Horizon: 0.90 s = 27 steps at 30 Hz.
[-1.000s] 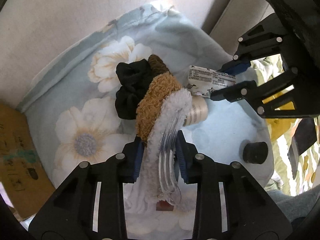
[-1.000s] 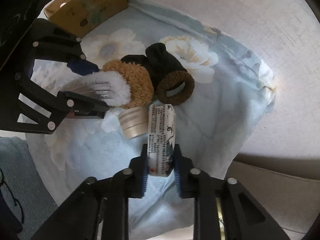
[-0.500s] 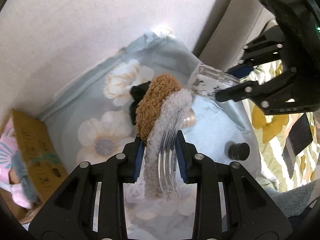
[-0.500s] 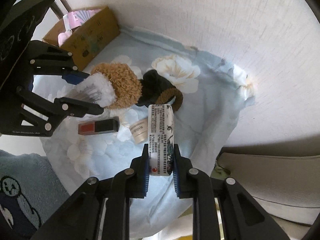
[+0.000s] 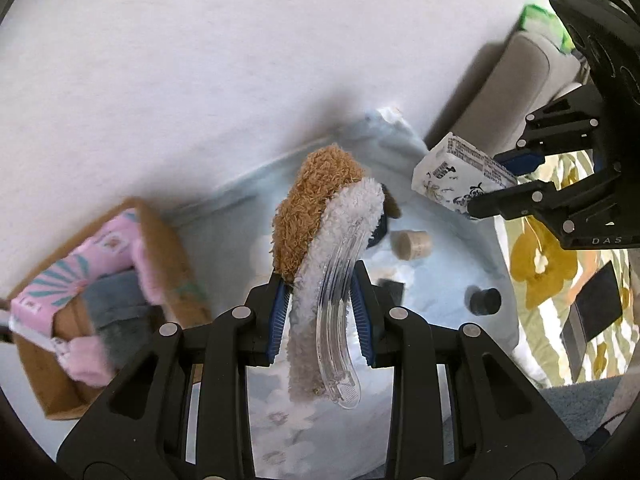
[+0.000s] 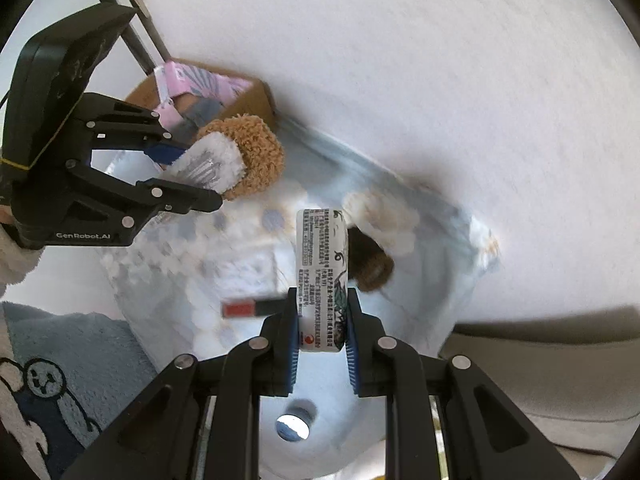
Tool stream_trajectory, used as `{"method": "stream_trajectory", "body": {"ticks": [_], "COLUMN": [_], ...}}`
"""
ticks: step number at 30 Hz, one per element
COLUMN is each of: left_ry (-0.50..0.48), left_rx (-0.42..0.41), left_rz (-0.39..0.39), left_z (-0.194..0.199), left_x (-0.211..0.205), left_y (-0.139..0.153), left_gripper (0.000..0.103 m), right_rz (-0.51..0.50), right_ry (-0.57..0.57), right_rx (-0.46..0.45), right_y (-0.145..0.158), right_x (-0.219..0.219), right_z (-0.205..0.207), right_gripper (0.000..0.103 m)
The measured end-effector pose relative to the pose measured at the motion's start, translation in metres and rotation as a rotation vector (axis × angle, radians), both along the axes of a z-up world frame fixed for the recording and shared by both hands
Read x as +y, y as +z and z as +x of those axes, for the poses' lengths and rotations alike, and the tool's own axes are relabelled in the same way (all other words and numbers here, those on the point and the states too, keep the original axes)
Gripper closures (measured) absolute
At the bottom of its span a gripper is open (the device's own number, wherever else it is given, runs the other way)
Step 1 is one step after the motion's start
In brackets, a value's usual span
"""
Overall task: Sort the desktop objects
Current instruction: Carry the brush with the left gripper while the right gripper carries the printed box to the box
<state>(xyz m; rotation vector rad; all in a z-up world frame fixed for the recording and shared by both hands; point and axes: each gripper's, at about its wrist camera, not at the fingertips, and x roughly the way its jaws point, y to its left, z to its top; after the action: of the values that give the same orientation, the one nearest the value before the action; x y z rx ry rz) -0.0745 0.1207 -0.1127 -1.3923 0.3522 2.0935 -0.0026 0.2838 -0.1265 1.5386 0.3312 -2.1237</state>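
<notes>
Held hair clip [image 5: 338, 312] hides most of the dark scrunchie [image 5: 382, 222]

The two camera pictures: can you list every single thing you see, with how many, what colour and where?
Fluffy hair clip: one, brown and white with clear plastic, held in the left gripper.
Printed tube: one, white, held in the right gripper.
Flowered cloth: one, pale blue, spread underneath.
Cardboard box: one, brown, left of the cloth, with pink and grey things inside.
Small jar: one, beige, on the cloth.
Cap: one, black, on the cloth.
Lipstick: one, red and black, on the cloth.
Hair tie: one, brown, on the cloth.
Rug: one, blue, beside the cloth.
Left gripper: black, shut.
Right gripper: black, shut.
</notes>
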Motion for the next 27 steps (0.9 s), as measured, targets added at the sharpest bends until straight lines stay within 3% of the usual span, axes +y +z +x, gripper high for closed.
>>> {"method": "stream_trajectory", "body": {"ticks": [7,14,27], "left_ry": [0.077,0.186,0.363], "left_rx": [0.046,0.049,0.025], "left_rz": [-0.008,-0.019,-0.038], "left_z": [-0.006,-0.021,-0.055], "left_x": [-0.059,-0.132,-0.258], "left_y": [0.017,0.019,0.005], "left_gripper": [0.076,0.076,0.076], "right_rz": [-0.062,-0.051,-0.038], "right_ry": [0.029,0.121,0.268], "right_rx": [0.016,0.026,-0.013], "right_y": [0.025,0.039,0.025], "right_x": [-0.047,-0.115,-0.235], "right_z": [-0.019,-0.045,-0.088], "right_gripper": [0.085,0.085,0.085]}}
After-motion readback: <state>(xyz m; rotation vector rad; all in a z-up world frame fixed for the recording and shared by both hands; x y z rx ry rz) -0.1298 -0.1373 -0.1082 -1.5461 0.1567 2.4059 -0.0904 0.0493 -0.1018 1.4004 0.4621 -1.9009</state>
